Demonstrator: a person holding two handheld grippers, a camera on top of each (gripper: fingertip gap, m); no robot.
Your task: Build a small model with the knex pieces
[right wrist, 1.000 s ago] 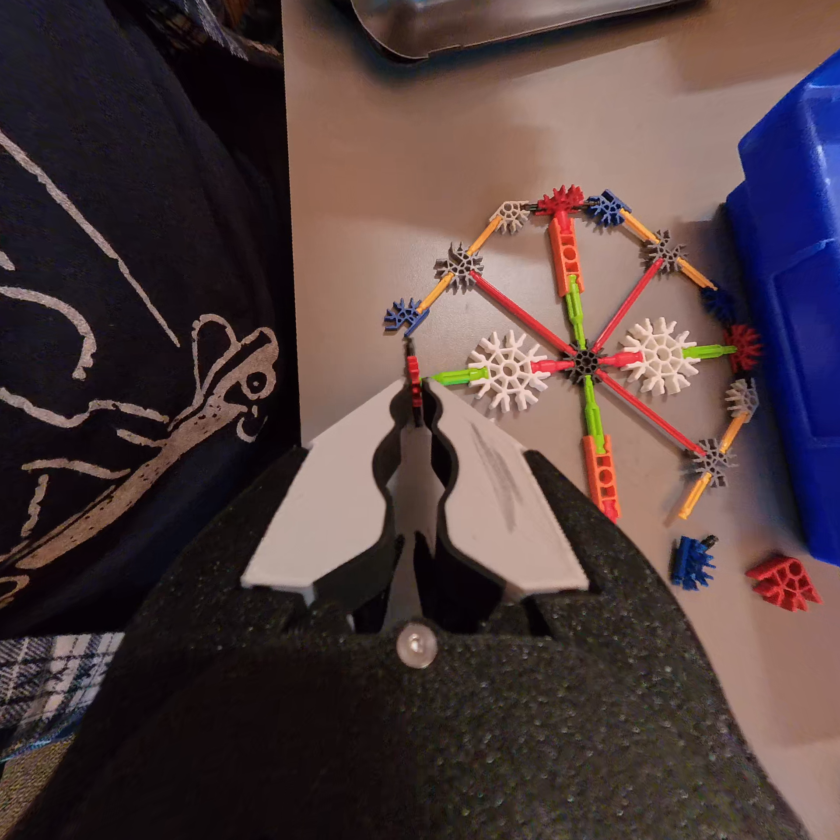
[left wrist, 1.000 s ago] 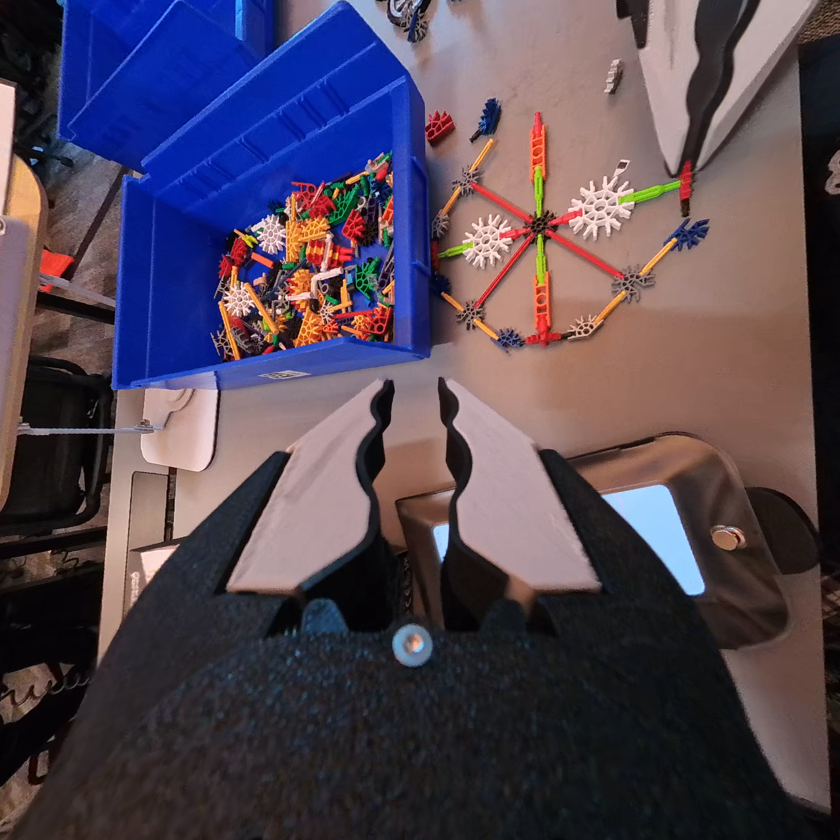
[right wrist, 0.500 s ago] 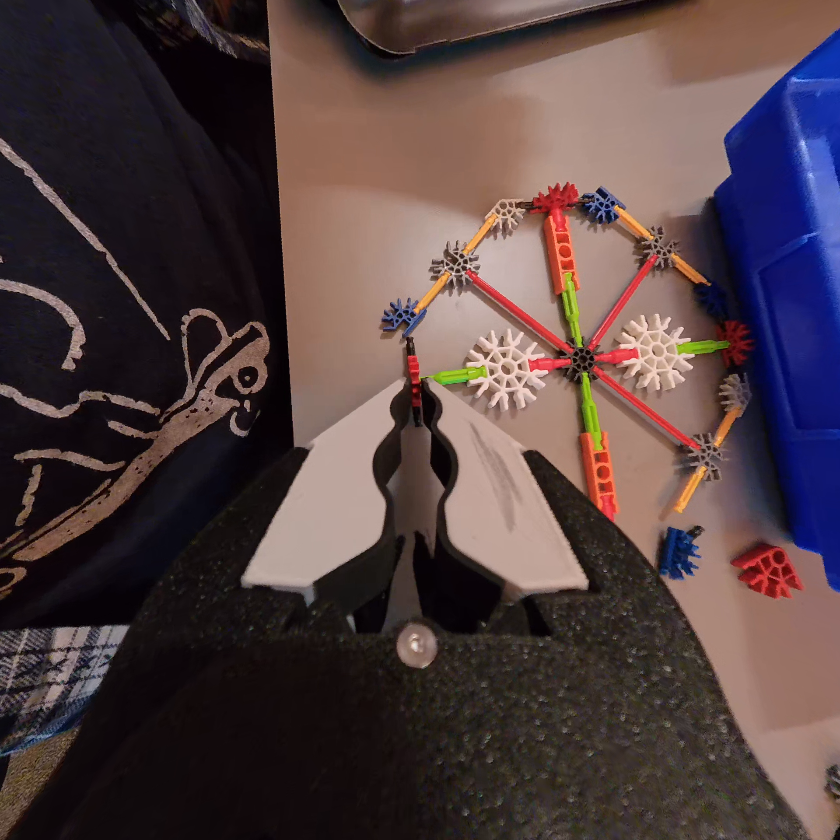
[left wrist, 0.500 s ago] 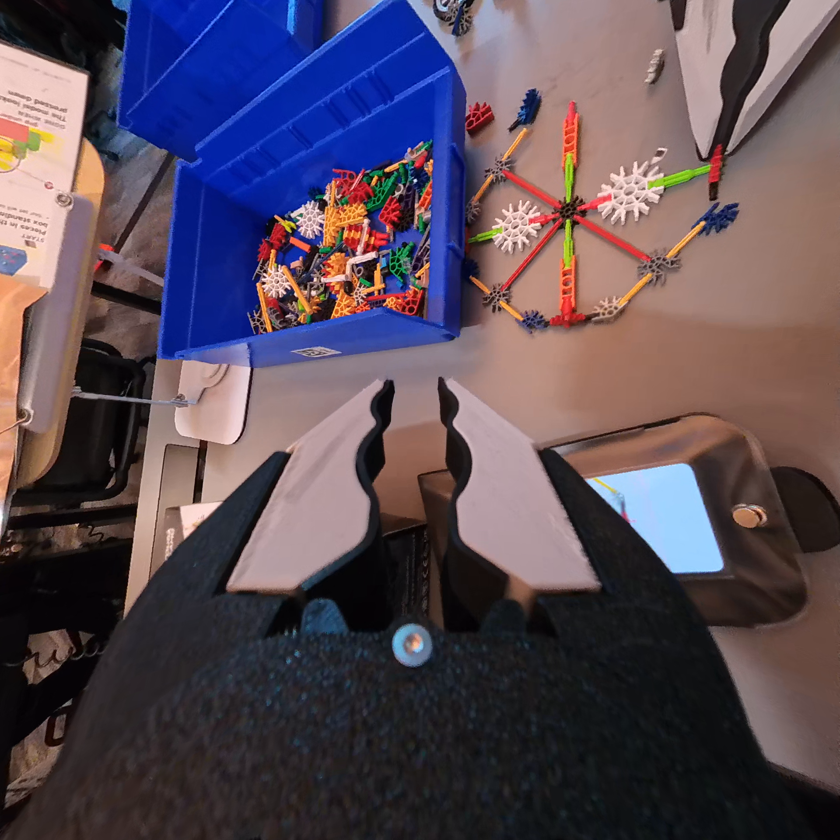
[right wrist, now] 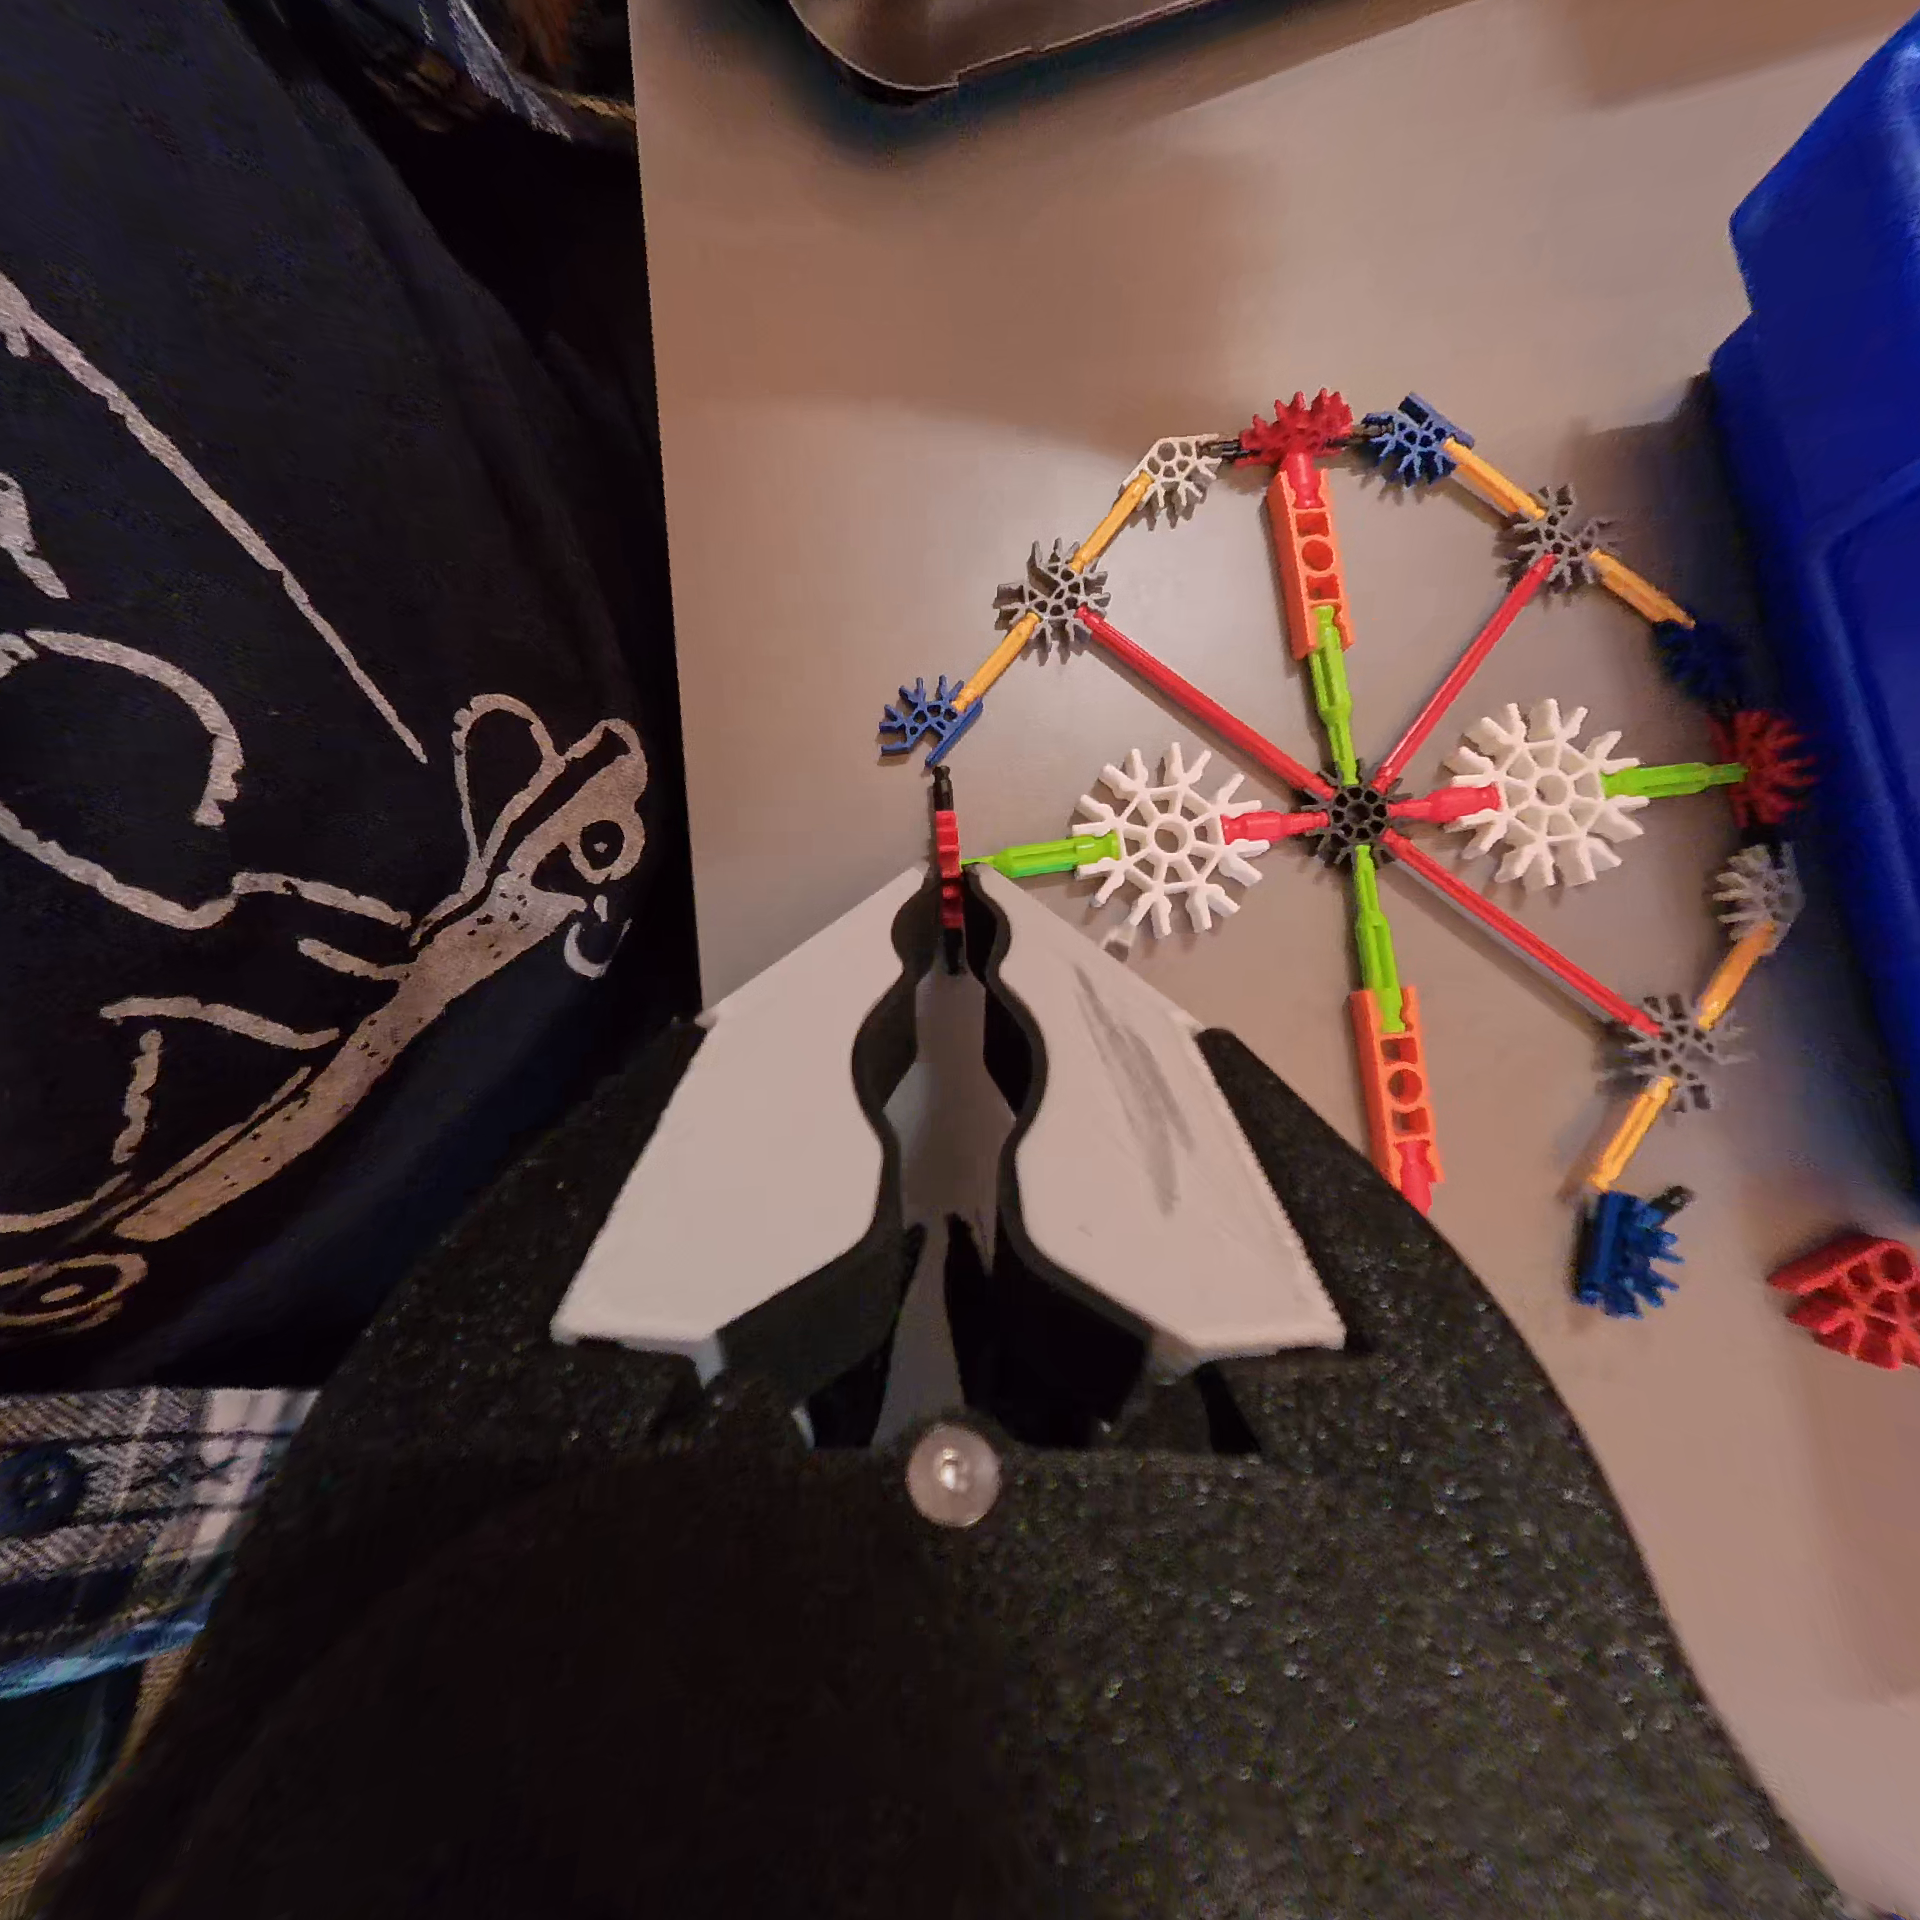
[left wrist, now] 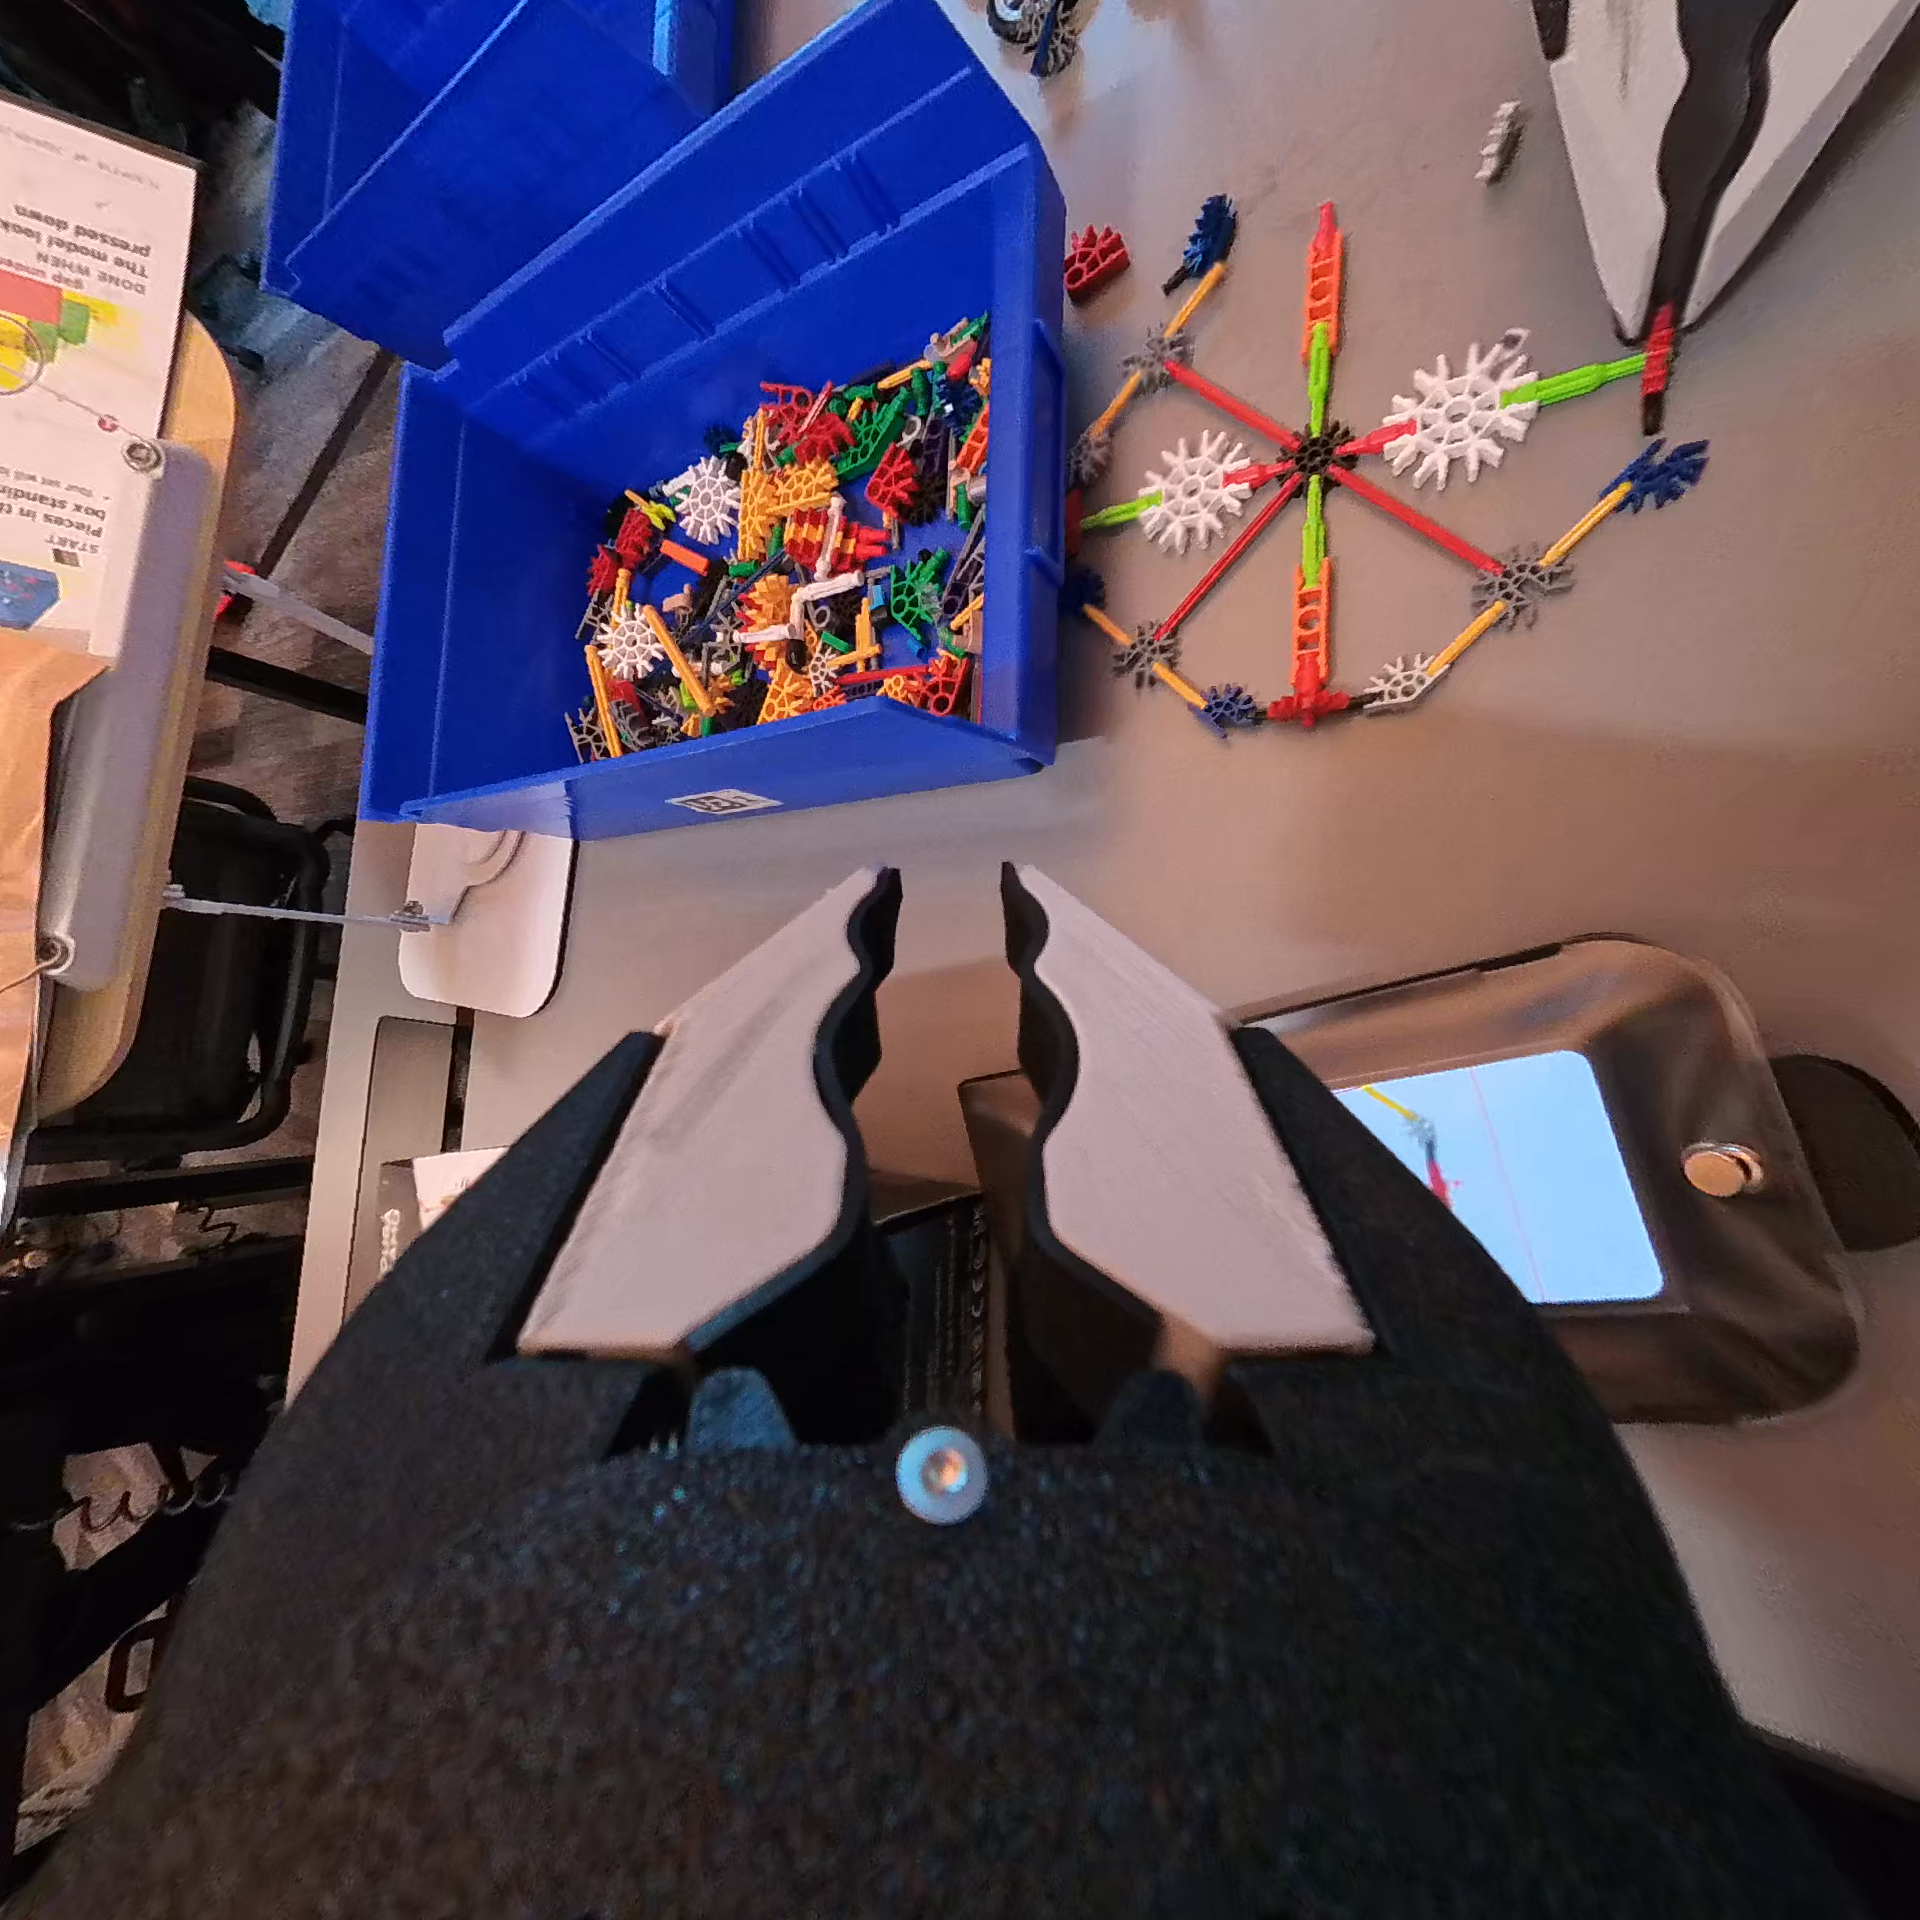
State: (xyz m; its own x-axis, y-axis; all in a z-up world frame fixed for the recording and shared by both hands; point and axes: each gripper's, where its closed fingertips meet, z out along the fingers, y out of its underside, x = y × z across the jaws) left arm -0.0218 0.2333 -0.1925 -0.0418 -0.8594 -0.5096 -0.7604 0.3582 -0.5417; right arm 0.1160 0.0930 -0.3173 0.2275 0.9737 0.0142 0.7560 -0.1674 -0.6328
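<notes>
right gripper [right wrist: 948, 894] pinching a red connector [right wrist: 945, 854] at the green rod's end on the wheel model [right wrist: 1351, 810] | left gripper [left wrist: 948, 883] hanging with fingers parted, empty, above the table [left wrist: 1351, 810] | blue bin [left wrist: 499, 582] of loose pieces lying beside the wheel

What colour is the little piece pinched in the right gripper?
Red connector, clearest in the right wrist view.
</notes>
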